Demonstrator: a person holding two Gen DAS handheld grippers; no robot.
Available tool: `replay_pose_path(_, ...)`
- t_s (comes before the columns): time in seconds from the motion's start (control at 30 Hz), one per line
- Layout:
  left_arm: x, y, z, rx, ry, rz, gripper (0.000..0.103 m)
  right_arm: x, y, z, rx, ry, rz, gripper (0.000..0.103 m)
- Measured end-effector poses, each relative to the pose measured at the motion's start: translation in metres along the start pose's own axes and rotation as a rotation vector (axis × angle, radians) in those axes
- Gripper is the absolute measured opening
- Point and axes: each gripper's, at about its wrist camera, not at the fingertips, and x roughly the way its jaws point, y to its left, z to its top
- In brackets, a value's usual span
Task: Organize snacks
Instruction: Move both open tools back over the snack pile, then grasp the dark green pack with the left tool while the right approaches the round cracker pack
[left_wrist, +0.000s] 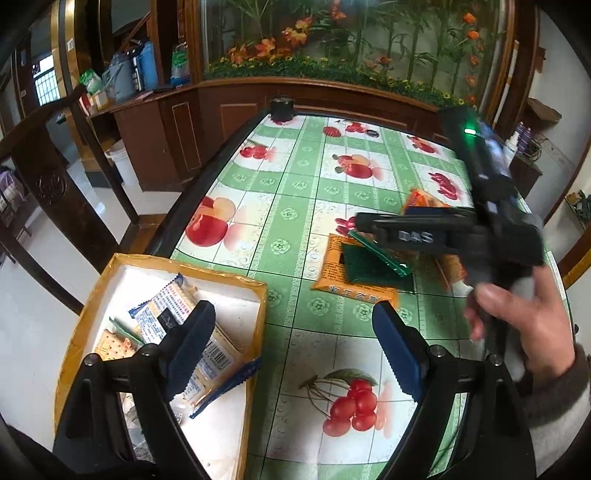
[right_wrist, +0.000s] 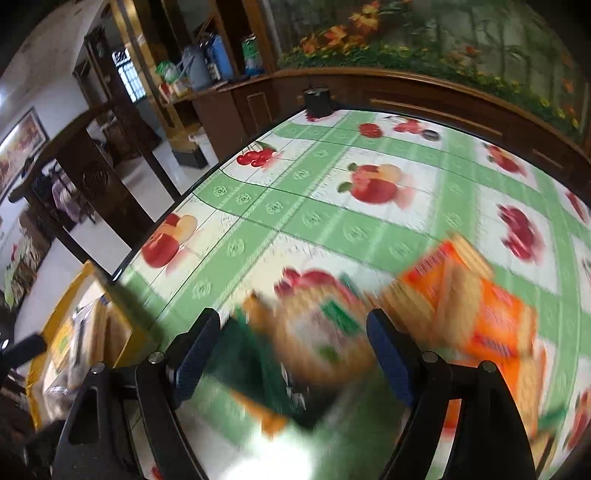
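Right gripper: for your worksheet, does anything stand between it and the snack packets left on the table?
Nothing visible does. The right gripper is open above the snack packets, with only bare tablecloth around them. The right wrist view is blurred.

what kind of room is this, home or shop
Most likely a home dining or living room: a table under a fruit-print cloth, a carved wooden cabinet with artificial flowers behind glass, and bottles and bags cluttering its counter.

Both grippers were black with dark blue ribbed pads and silver screws at the finger pivots. Above the fruit-print tablecloth (left_wrist: 295, 206), the right gripper (left_wrist: 369, 227) bore "DAS" lettering, a green light, beside a grey-brown cuff (left_wrist: 554, 391).
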Motion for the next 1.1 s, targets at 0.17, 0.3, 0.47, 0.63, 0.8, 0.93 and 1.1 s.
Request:
replay_pose_path(0.17, 0.011, 0.000, 0.004, -0.002, 0.018, 0.003, 0.087, 0.018, -0.007, -0.016, -0.063, 0.082, -0.049, 0.082)
replay_pose_path(0.3, 0.017, -0.006, 0.007, -0.009, 0.022, -0.024, 0.087, -0.007, -0.026, -0.050, -0.041, 0.119, -0.002, 0.086)
replay_pose_path(0.47, 0.020, -0.023, 0.005, 0.016, 0.025, -0.040, 0.087, -0.038, -0.034, -0.100, -0.116, 0.211, -0.079, 0.087)
replay_pose_path(0.63, 0.030, -0.034, 0.004, 0.009, 0.046, -0.046, 0.087, -0.079, -0.050, -0.118, -0.053, 0.132, -0.053, 0.087)
replay_pose_path(0.8, 0.049, -0.045, 0.006, 0.004, 0.086, -0.021, 0.087, -0.090, -0.057, -0.112, 0.020, 0.074, -0.036, 0.087)
replay_pose_path(0.93, 0.060, -0.046, 0.003, -0.045, 0.115, -0.044, 0.087, -0.084, -0.049, -0.103, 0.036, 0.012, 0.051, 0.087)
replay_pose_path(1.1, 0.058, -0.037, 0.003, -0.092, 0.099, -0.004, 0.087, -0.059, -0.041, -0.081, -0.001, -0.005, -0.038, 0.087)
